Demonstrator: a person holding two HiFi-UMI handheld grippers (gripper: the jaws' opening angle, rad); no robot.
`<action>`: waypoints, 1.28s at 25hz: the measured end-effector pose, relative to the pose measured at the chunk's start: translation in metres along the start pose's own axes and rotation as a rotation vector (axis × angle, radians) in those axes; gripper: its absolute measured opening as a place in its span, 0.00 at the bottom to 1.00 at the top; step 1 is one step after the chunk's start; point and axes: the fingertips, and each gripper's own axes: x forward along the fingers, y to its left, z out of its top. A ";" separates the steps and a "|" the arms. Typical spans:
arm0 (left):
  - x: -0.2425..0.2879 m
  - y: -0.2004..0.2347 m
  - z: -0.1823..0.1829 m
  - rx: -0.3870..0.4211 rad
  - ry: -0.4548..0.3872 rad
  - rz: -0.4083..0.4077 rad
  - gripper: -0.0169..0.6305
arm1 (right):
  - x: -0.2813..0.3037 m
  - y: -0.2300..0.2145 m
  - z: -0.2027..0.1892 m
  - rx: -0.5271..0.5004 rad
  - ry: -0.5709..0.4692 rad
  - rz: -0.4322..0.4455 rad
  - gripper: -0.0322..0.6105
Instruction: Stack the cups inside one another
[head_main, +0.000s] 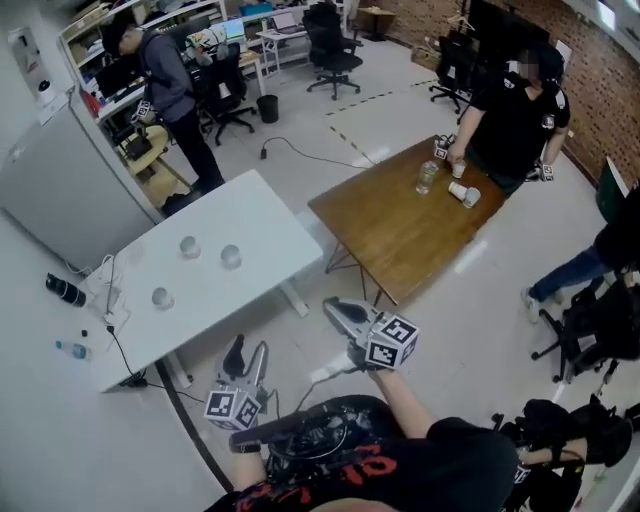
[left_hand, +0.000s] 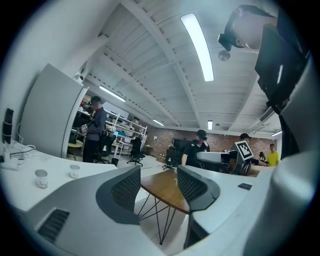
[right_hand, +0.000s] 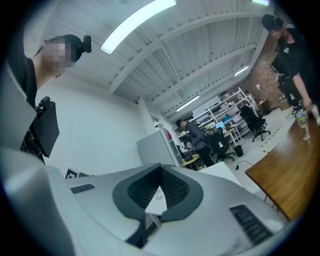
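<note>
Nothing stacked yet: your cups (head_main: 190, 246) sit apart on the counter (head_main: 270, 215), left gripper (head_main: 250, 349) spread, right gripper (head_main: 335, 309) pressed together, both empty.

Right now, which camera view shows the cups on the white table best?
The head view. All three clear cups stand apart on the white table and are seen whole from above. The left gripper view catches only two, small and near its left edge. The right gripper view shows just one, faint and mostly hidden.

Head view looks steeply down; both gripper views (apparently level) share the wooden table (head_main: 390, 230).
</note>
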 end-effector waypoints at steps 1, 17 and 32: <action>-0.007 0.007 0.001 -0.008 -0.008 0.018 0.39 | 0.009 0.005 -0.003 -0.001 0.013 0.017 0.05; -0.068 0.076 0.021 -0.006 -0.046 0.172 0.39 | 0.113 0.061 -0.031 0.006 0.097 0.190 0.05; -0.079 0.154 0.022 0.069 -0.045 0.369 0.39 | 0.214 0.051 -0.074 0.069 0.190 0.317 0.05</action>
